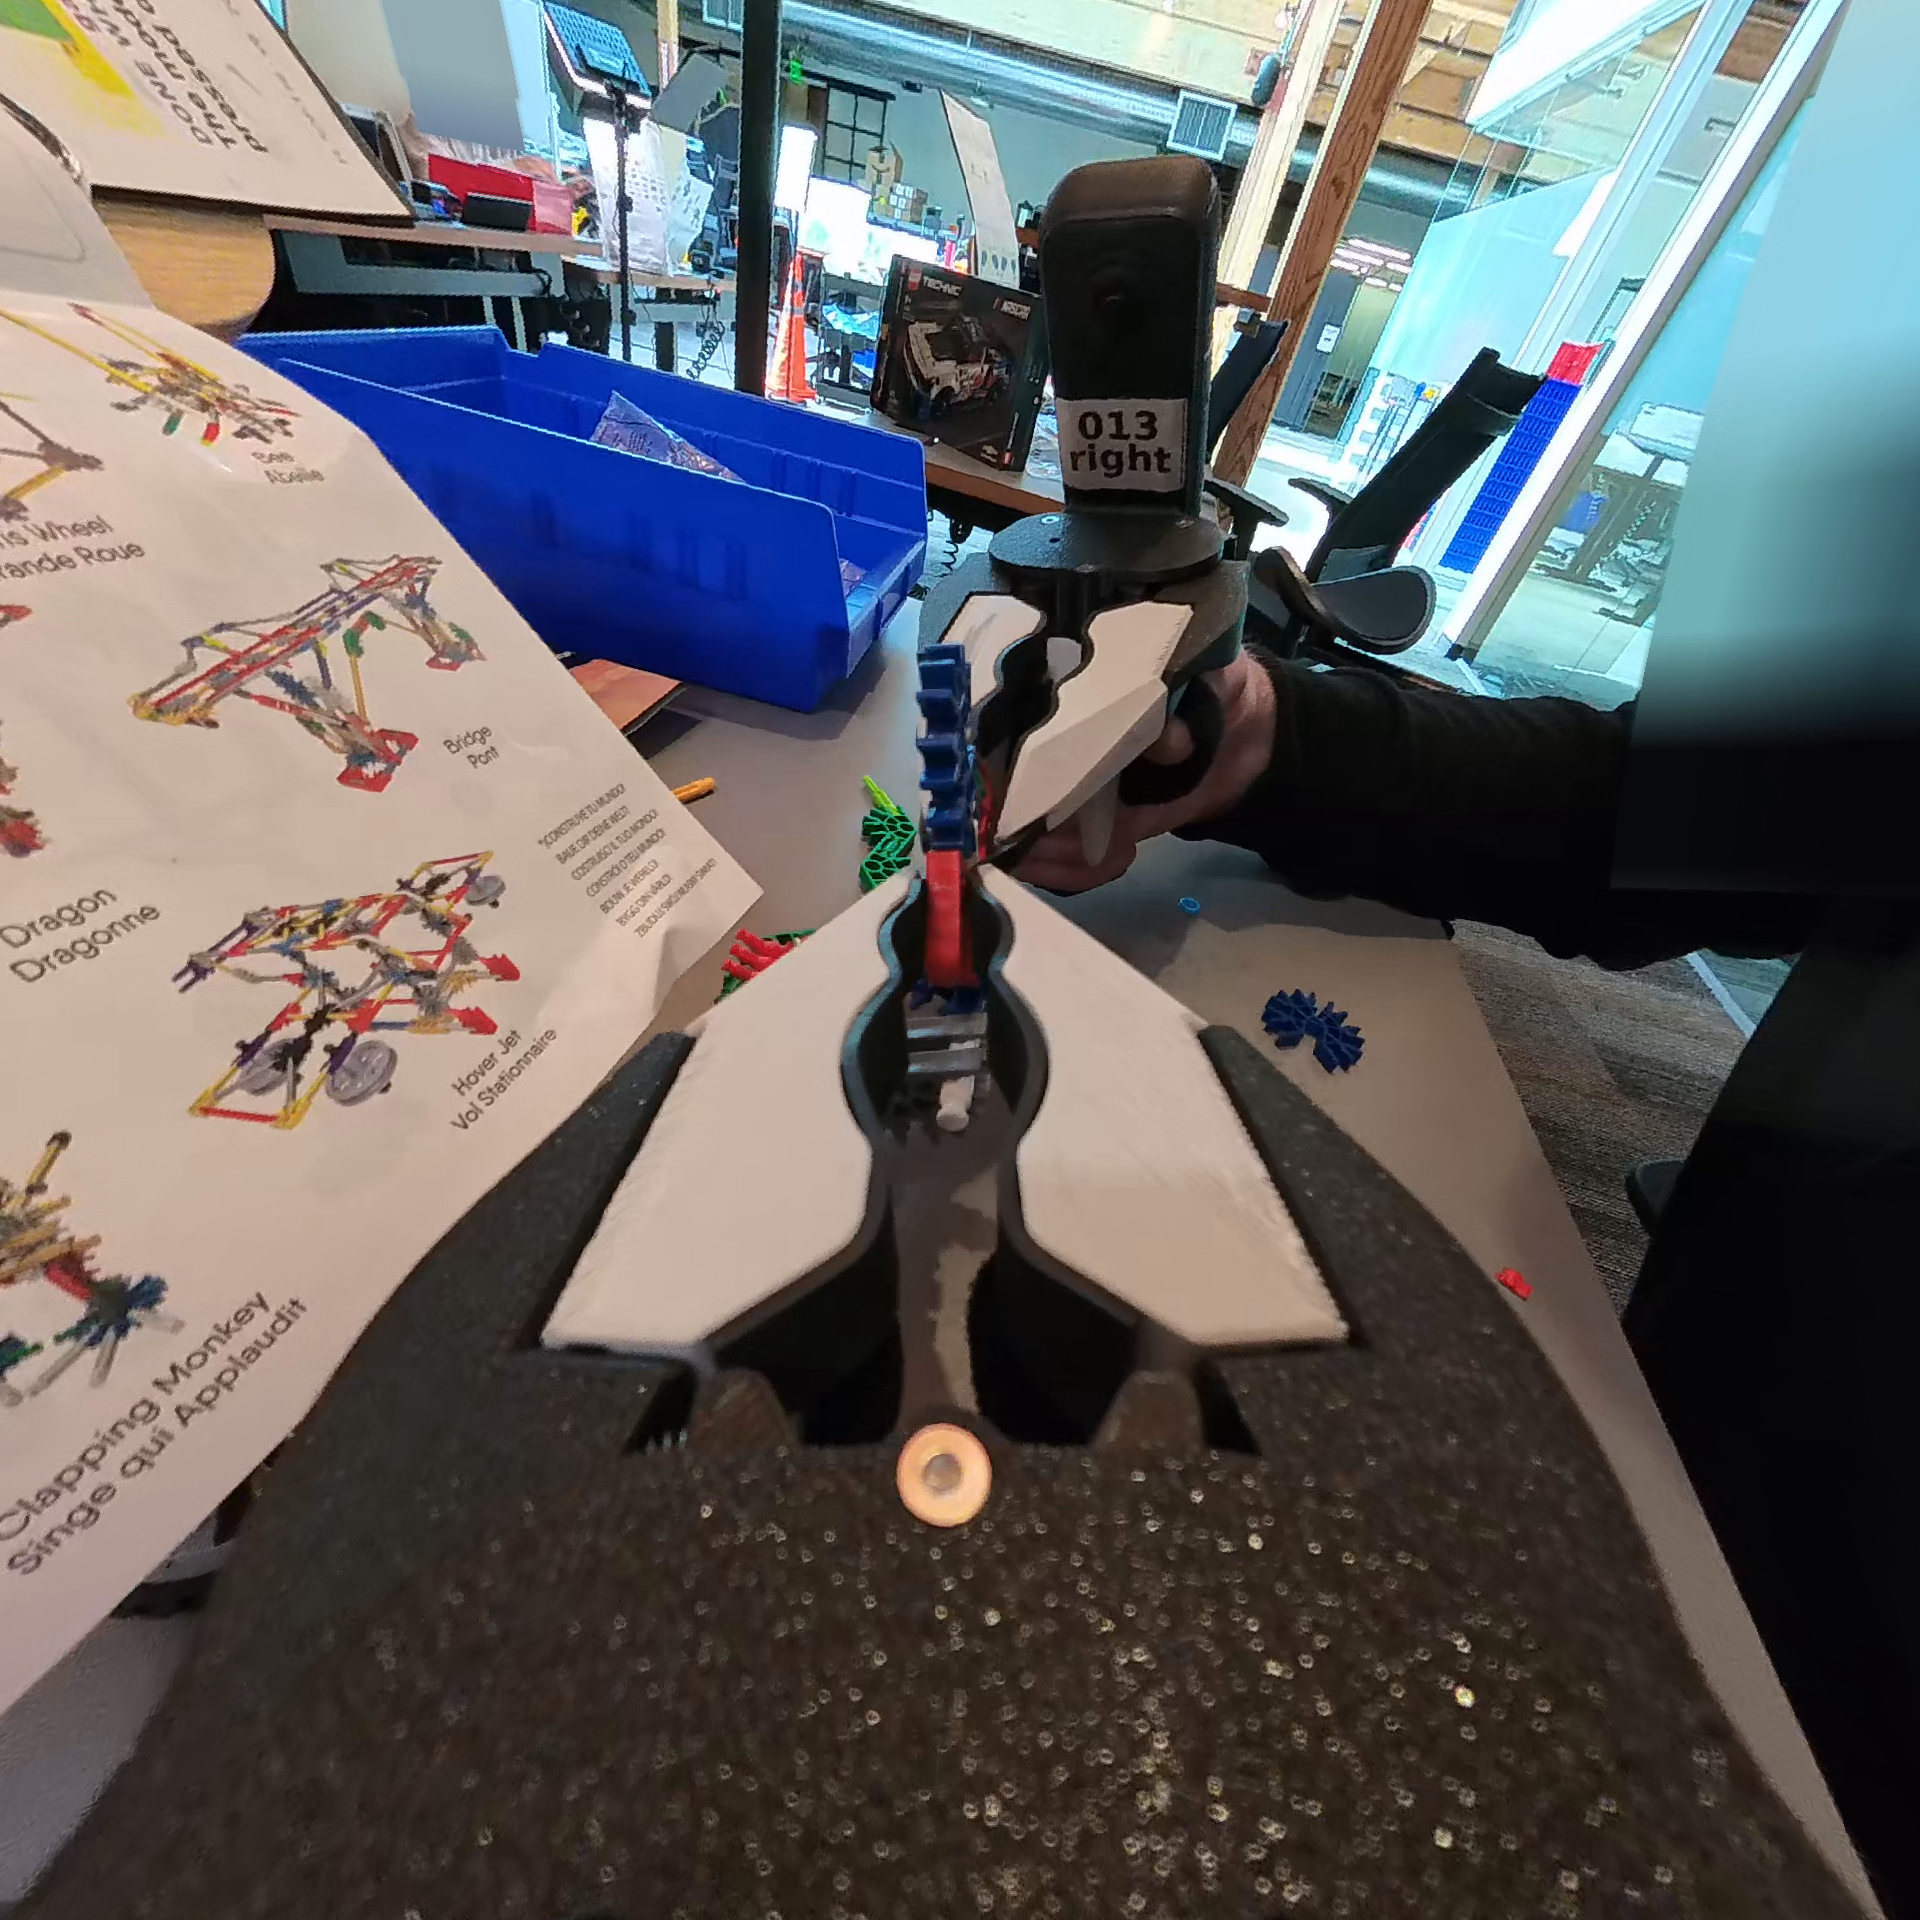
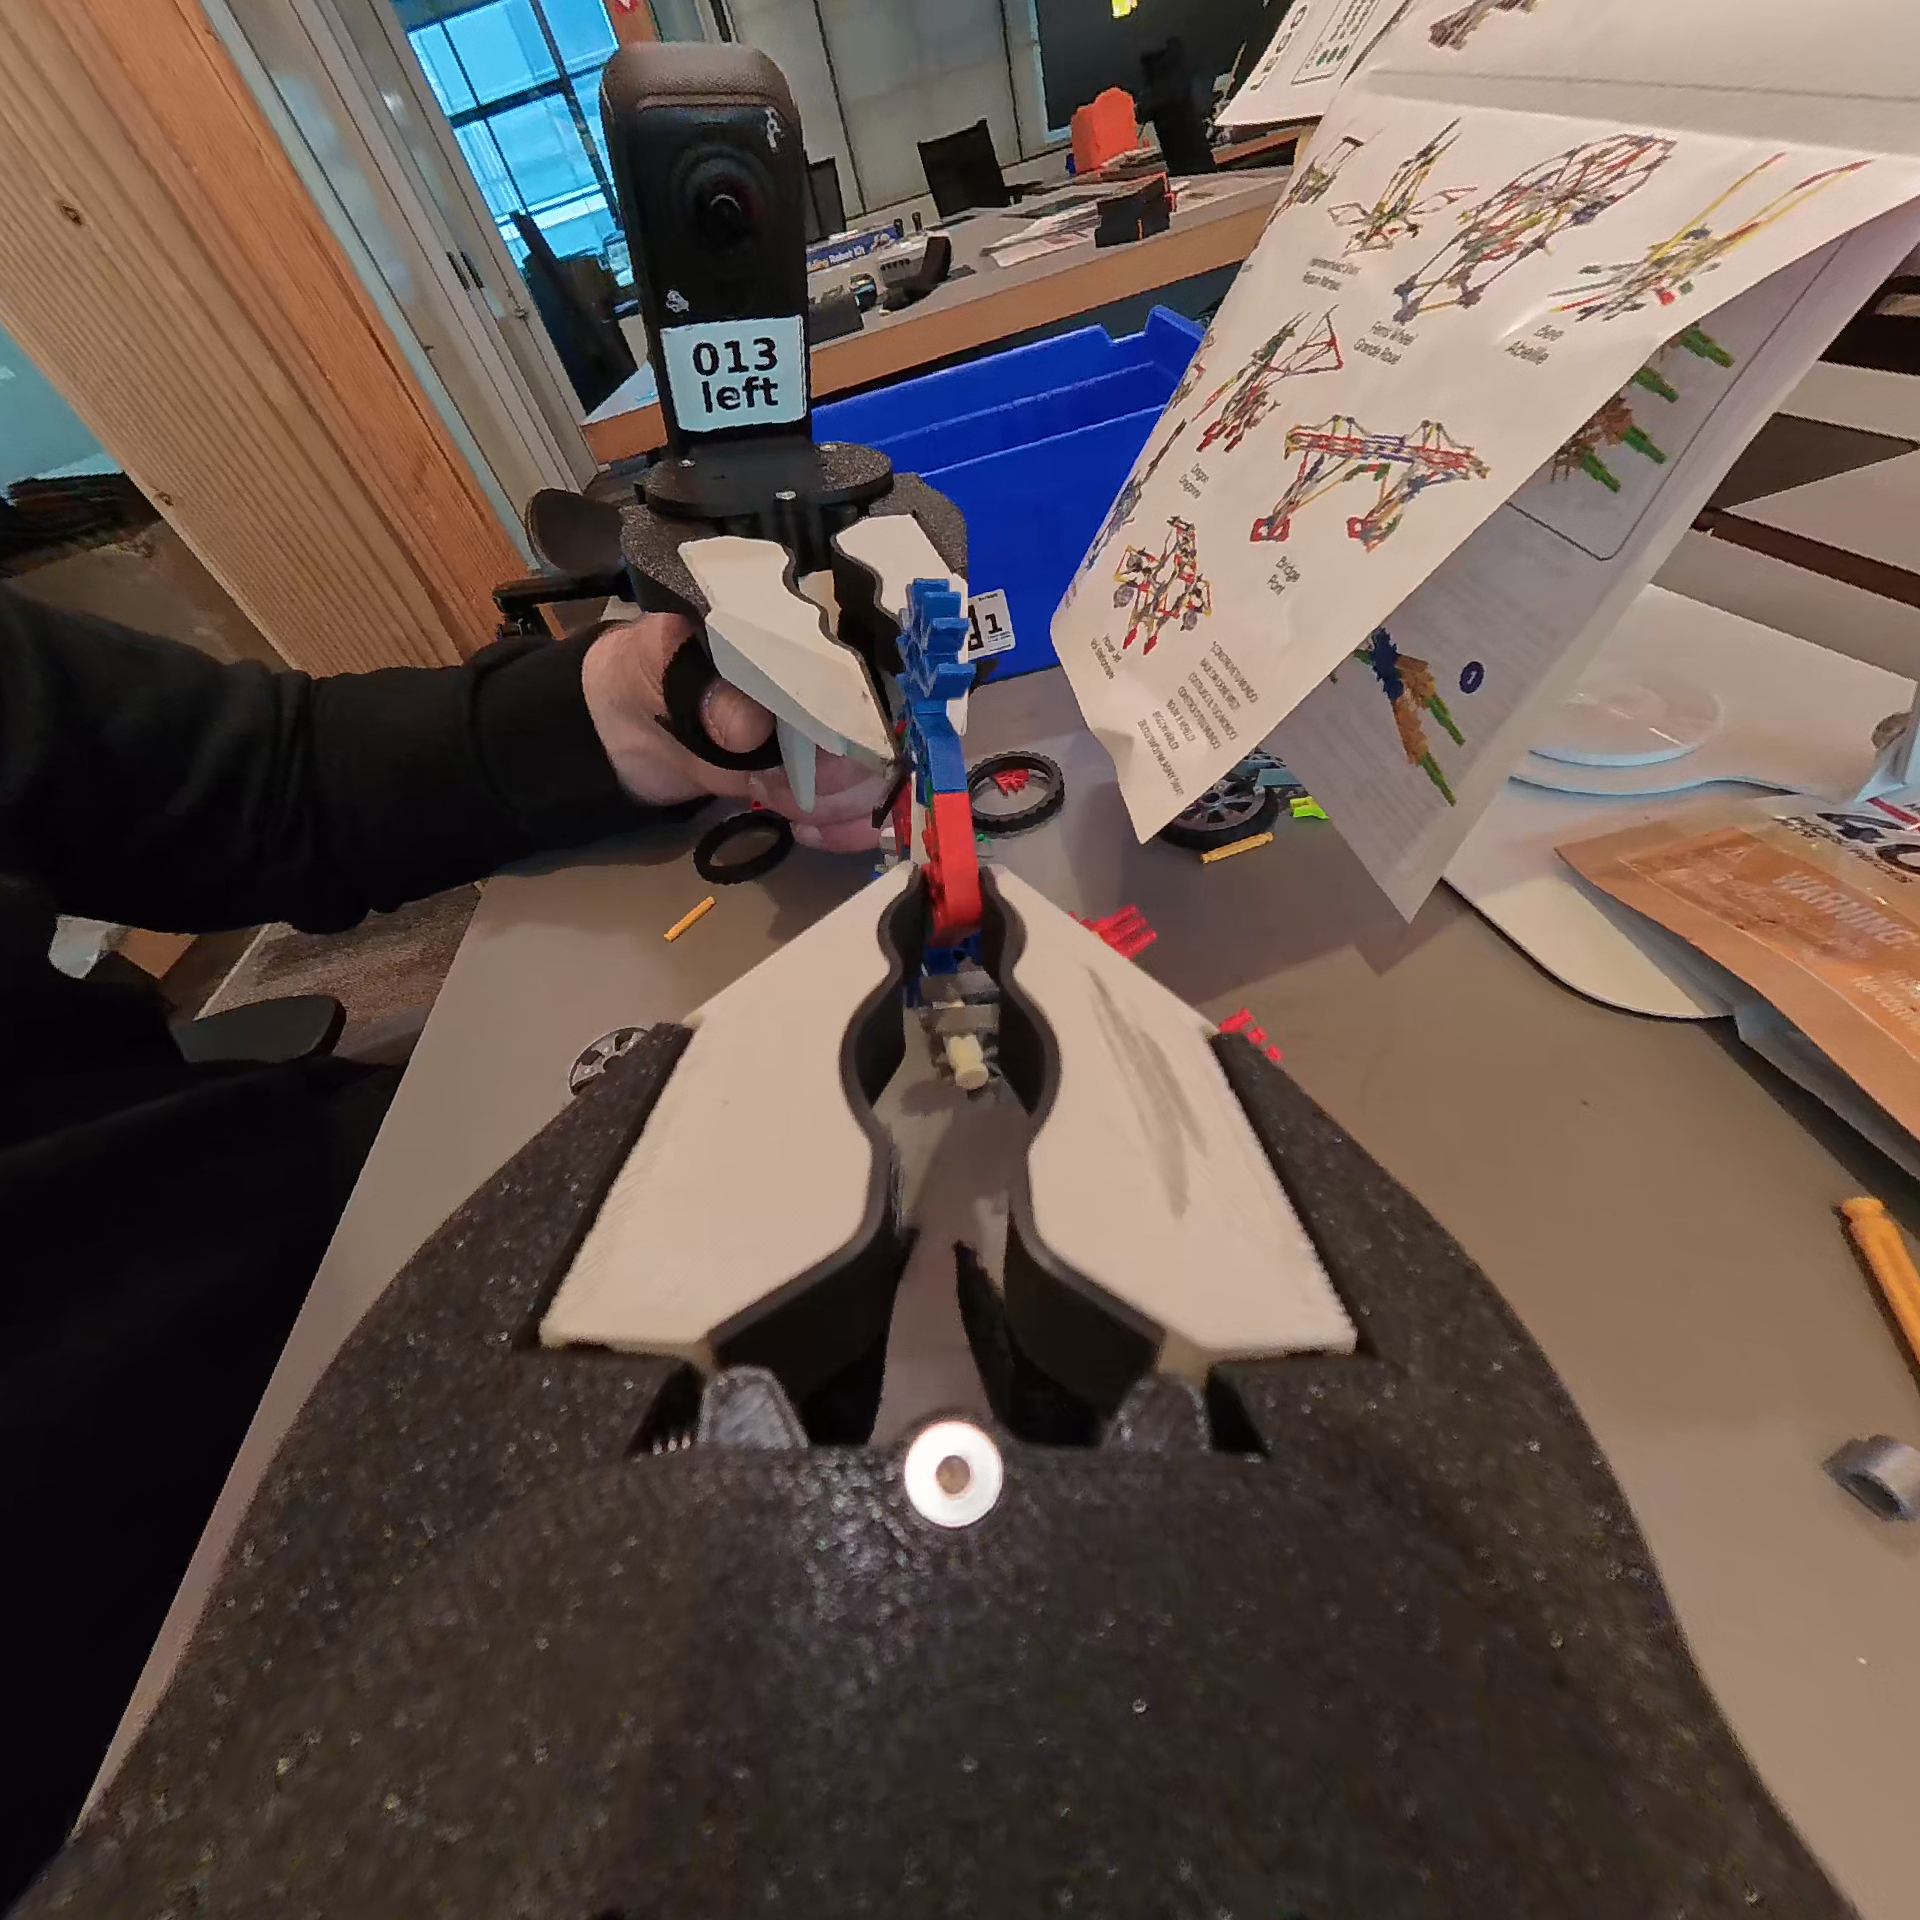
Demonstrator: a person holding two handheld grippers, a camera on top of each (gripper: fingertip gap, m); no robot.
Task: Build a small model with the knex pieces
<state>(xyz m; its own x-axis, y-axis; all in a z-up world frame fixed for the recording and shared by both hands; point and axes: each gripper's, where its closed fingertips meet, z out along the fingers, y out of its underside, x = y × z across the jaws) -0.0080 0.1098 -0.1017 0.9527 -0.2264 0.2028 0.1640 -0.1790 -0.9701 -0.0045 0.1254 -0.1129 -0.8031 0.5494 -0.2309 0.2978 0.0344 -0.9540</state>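
Observation:
A small toy assembly of a red connector [image 1: 945,925] and a blue toothed connector [image 1: 943,748] is held above the grey table [image 1: 1351,1164]. My left gripper [image 1: 948,896] is shut on its red part, with a blue, grey and white stub inside the jaws. The right gripper [image 1: 992,842], held by a hand in a black sleeve, meets the same assembly from the far side. In the right wrist view my right gripper [image 2: 948,885] is shut on the red part [image 2: 954,868]. The blue connector [image 2: 935,675] rises above it, and the left gripper [image 2: 891,771] closes on it.
A blue bin [image 1: 665,520] stands behind. A printed sheet with model pictures [image 1: 312,779] hangs at the left. Loose pieces lie around: green parts [image 1: 888,831], a blue connector [image 1: 1311,1027], black tyres [image 2: 1016,790], a yellow rod [image 2: 689,918], a grey spacer [image 2: 1875,1475]. The table edge runs at the right [image 1: 1507,1143]. The grippers are tip to tip, or close to it.

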